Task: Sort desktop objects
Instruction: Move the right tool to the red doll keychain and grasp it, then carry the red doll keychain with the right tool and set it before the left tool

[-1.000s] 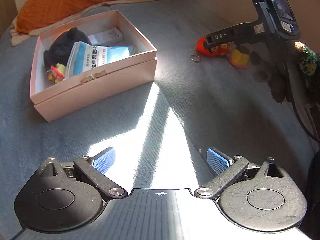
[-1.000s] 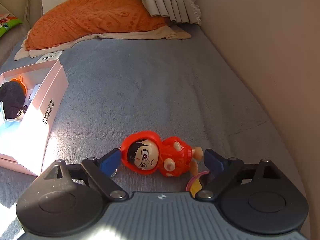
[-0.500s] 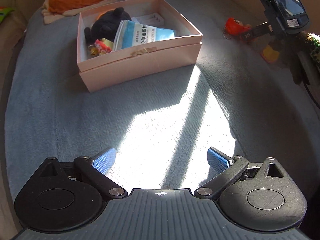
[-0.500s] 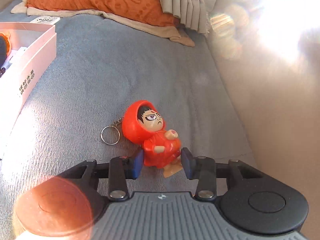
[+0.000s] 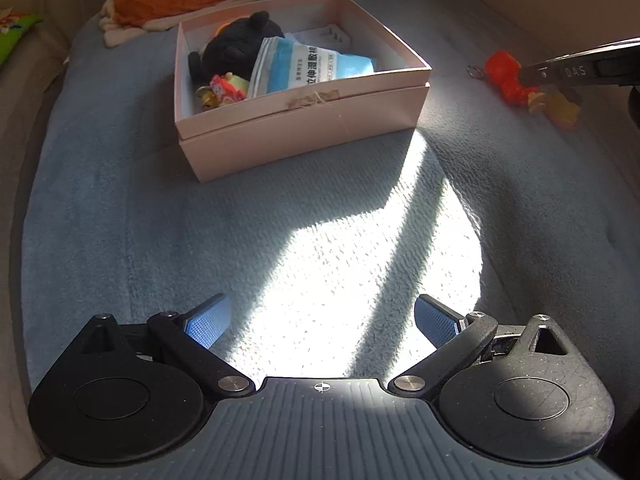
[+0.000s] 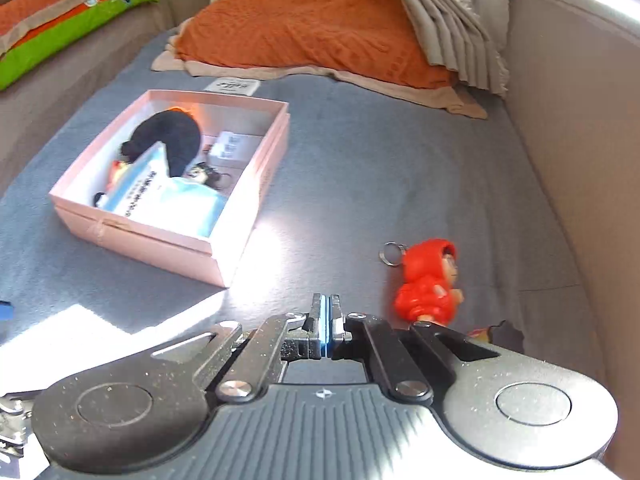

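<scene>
Blanket (image 5: 120,208) fills your frame | box (image 6: 224,248) upper left | your left gripper (image 5: 322,320) spread, empty | your right gripper (image 6: 326,314) pressed together, empty | red doll (image 6: 428,284) lies right of centre, just beside it

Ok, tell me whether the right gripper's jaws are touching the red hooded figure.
Apart. The right wrist view shows the right gripper shut on nothing, with bare blanket between its jaws and the red hooded figure.

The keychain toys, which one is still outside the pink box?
The red hooded figure with the metal ring: it lies on the grey blanket, while the others sit inside the pink box.
</scene>
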`<state>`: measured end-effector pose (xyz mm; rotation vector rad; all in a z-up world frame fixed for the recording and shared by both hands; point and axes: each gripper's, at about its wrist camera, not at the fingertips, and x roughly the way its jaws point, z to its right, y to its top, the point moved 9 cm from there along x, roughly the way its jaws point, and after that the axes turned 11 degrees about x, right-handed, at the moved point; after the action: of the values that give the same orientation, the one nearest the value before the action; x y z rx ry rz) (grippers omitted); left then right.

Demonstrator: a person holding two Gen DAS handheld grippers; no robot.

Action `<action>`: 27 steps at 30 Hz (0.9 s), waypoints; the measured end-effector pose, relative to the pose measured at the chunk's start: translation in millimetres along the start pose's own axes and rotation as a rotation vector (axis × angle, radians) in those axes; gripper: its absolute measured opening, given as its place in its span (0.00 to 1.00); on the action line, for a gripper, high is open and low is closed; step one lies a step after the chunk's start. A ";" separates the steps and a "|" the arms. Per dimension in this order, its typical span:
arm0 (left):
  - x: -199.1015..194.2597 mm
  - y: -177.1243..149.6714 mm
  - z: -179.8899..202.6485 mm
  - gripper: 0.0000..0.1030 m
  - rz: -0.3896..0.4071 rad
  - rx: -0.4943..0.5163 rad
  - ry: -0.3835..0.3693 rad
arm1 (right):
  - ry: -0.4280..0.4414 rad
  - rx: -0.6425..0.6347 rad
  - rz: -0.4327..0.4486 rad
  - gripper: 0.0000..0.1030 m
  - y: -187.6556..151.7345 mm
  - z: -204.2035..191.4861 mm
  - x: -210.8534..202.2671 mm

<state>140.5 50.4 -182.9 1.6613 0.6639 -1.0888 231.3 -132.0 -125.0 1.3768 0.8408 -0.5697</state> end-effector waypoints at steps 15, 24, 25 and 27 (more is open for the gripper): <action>-6.4 19.2 1.0 0.98 0.081 -0.018 -0.062 | -0.371 -0.009 -0.015 0.84 27.0 92.8 100.6; 5.5 13.2 20.4 0.98 0.036 0.049 -0.077 | -0.140 0.069 -0.045 0.45 20.1 58.5 62.4; 6.4 11.2 19.5 0.98 0.030 0.060 -0.073 | -0.078 0.093 -0.061 0.45 14.0 46.6 50.4; 5.8 6.3 22.5 0.98 0.021 0.091 -0.090 | 0.044 0.131 -0.106 0.45 3.4 16.3 29.2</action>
<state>140.5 26.7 -187.4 1.6815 0.5443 -1.1866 254.4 -144.0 -146.2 1.4745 0.9302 -0.6886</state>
